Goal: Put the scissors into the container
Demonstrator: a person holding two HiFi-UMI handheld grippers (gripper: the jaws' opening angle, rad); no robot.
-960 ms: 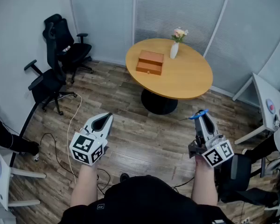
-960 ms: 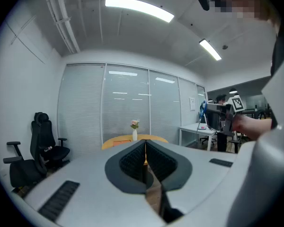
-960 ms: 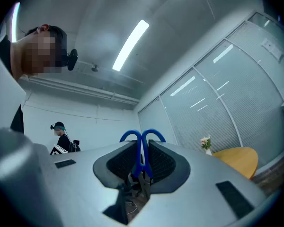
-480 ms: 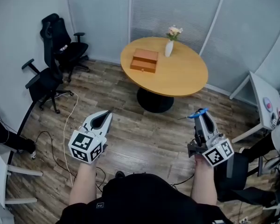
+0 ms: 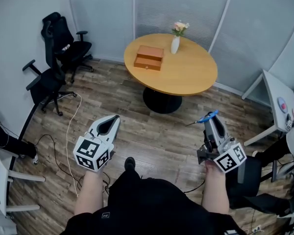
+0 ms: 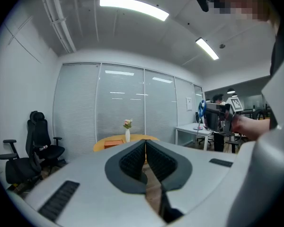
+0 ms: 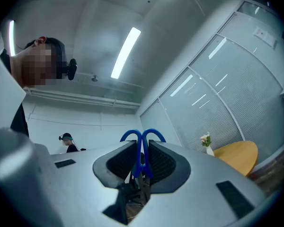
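1. Right gripper (image 5: 211, 124): jaws clamped on the scissors (image 5: 207, 117). In the right gripper view the blue handle loops stand up past the jaw tips and the shanks run down between the pads. Grip looks centred, with no visible tilt.
2. Left gripper (image 5: 110, 125): jaws pressed together with nothing between them, and only a sliver of floor shows through the lower slot. It is carried idle at the person's left side.
3. Change over the last second: both grippers keep the same pose against the body. The round table (image 5: 186, 75) has drifted left and up in the head view. A shoe (image 5: 130, 163) now shows ahead of the torso where none showed before. Reading: the person is walking and the head has turned, so this is a carry and not a manipulation.
4. Scissors position: in the air over the wooden floor, well apart from the table's near edge.
5. Container (image 5: 148, 58): an orange wooden box near the table's far-left edge, just left of the vase (image 5: 175, 44) at the far edge. Cannot tell from here whether it is open on top or has drawers.
6. Judgement: the pickup is done and transport is under way. The approach to the table and the release into the container remain. The grip needs no correction yet.
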